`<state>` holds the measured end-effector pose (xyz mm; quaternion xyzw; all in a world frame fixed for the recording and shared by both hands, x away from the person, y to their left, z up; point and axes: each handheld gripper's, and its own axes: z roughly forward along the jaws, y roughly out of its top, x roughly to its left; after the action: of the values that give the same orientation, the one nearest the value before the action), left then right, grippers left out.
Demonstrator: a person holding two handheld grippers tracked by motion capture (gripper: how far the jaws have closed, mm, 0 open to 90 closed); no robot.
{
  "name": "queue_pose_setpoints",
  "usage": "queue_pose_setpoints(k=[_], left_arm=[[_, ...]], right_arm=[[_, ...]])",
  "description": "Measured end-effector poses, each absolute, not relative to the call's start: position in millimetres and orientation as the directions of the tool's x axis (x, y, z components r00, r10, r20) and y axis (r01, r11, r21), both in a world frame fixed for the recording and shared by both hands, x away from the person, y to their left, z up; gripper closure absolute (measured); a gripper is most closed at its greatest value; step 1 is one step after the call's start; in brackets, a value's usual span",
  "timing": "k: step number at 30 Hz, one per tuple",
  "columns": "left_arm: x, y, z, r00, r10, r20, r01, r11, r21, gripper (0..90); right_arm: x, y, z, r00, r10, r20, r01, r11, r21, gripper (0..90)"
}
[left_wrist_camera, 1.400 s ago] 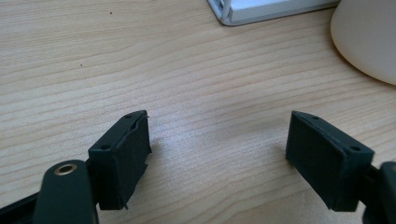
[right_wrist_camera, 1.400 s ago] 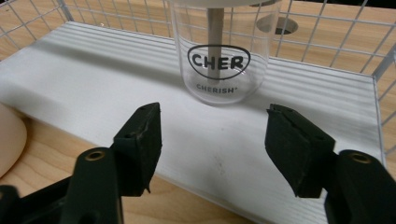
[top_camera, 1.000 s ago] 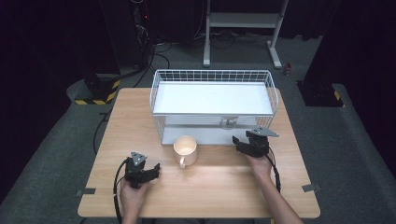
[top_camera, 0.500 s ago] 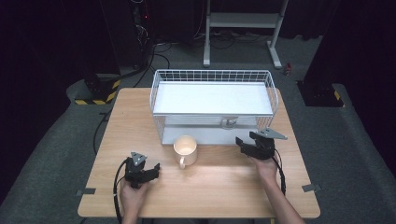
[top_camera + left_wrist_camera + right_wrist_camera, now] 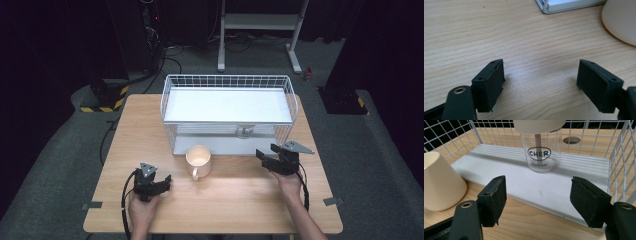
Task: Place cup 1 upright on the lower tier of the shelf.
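Right tongs (image 5: 537, 200), spread and empty, face the glass jar (image 5: 541, 147) inside the wire rack (image 5: 172, 100), apparently lined up to grasp it; left tongs (image 5: 541, 85), spread, idle beside the mug (image 5: 198, 159).

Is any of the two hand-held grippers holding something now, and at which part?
Nothing is held. The left hand-held gripper and the right hand-held gripper both have open jaws with nothing between them.

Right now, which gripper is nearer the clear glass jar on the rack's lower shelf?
Right. The right gripper sits just in front of the jar, open and facing it. The left gripper is farther back, beyond the cream mug.
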<state>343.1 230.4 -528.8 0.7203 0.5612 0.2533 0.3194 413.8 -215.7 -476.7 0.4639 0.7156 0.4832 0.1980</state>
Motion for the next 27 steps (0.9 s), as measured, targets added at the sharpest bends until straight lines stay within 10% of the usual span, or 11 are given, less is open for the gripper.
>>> queue_pose_setpoints(k=[27], left_arm=[[343.1, 230.6, -528.7, 0.242, 0.97, 0.007, 0.648, -0.167, 0.744, 22.4]], right_arm=[[385.6, -234.7, -475.3, -0.489, 0.864, 0.119, 0.43, 0.12, 0.895, 29.1]])
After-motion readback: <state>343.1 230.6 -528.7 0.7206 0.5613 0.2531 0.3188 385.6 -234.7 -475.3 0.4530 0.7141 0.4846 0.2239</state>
